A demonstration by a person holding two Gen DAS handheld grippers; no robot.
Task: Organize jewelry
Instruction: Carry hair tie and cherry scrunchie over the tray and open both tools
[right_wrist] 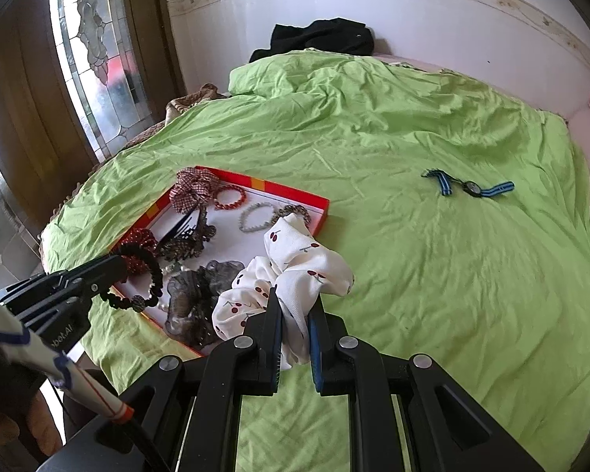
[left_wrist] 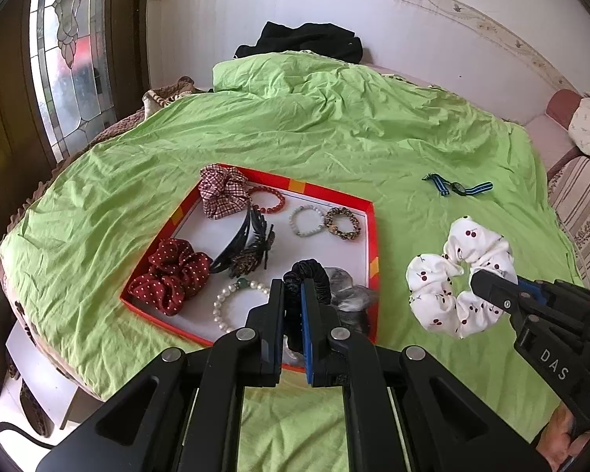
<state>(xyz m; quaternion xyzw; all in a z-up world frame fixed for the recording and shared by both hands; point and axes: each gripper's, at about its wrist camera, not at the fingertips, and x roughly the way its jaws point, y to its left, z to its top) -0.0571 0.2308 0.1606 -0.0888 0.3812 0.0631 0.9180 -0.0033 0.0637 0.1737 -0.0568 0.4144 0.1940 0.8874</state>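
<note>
Scrunchies (left_wrist: 458,275) — ruffled cherry-print cotton, ribbed black elastic (left_wrist: 308,275).

Tray (left_wrist: 375,236) crowded; green sheet (left_wrist: 432,149) beside watch (left_wrist: 458,188) open.

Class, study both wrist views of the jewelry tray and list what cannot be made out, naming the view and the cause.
- Pearl bracelet, left wrist view: near part hidden behind the left gripper, shut on the black scrunchie.
- Leopard bracelet, right wrist view: partly covered by the cherry scrunchie in the right gripper.
- Watch: dial too small to read.
</note>
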